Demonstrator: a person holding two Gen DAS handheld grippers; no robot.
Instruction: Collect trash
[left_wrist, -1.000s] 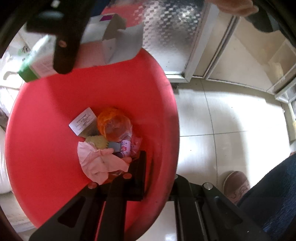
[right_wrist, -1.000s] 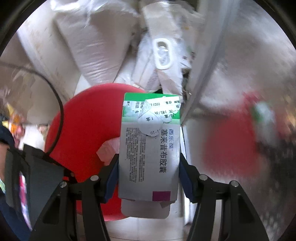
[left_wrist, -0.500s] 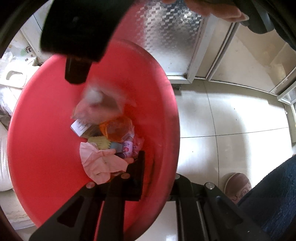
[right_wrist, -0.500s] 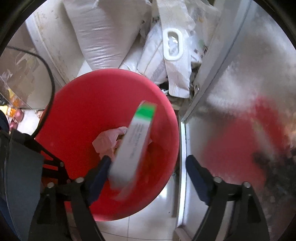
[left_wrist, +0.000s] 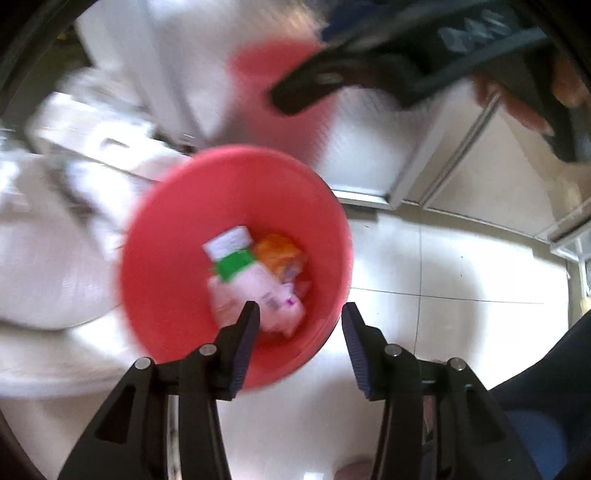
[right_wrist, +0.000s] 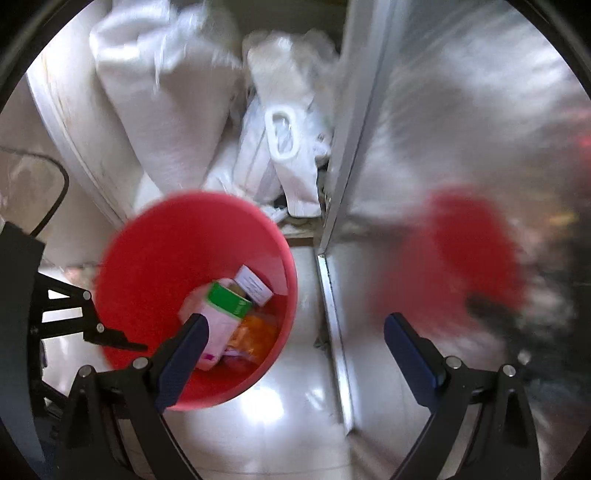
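Observation:
A red bin (left_wrist: 166, 258) (right_wrist: 155, 258) stands on the pale tiled floor. Inside it lies a white medicine box with a green end (left_wrist: 243, 273) (right_wrist: 225, 306), on top of an orange wrapper (left_wrist: 277, 254) (right_wrist: 255, 332), a white card (right_wrist: 255, 288) and other scraps. My left gripper (left_wrist: 300, 314) hangs above the bin's near rim; its jaws are opening and nothing is between them. My right gripper (right_wrist: 295, 325) is high over the bin's right side, its jaws still opening wide with nothing in them. The right gripper (left_wrist: 369, 70) also shows blurred at the top of the left wrist view.
White sacks and plastic bags (right_wrist: 280, 147) are piled behind the bin. A shiny metal cabinet (right_wrist: 461, 129) with an aluminium frame (right_wrist: 340, 166) stands to the right. A person's dark blue trouser leg (left_wrist: 546, 387) is at the lower right.
The right gripper let the green-and-white box go and it fell into the bin. Both grippers rose away from the bin. The left jaws, shut before, have parted.

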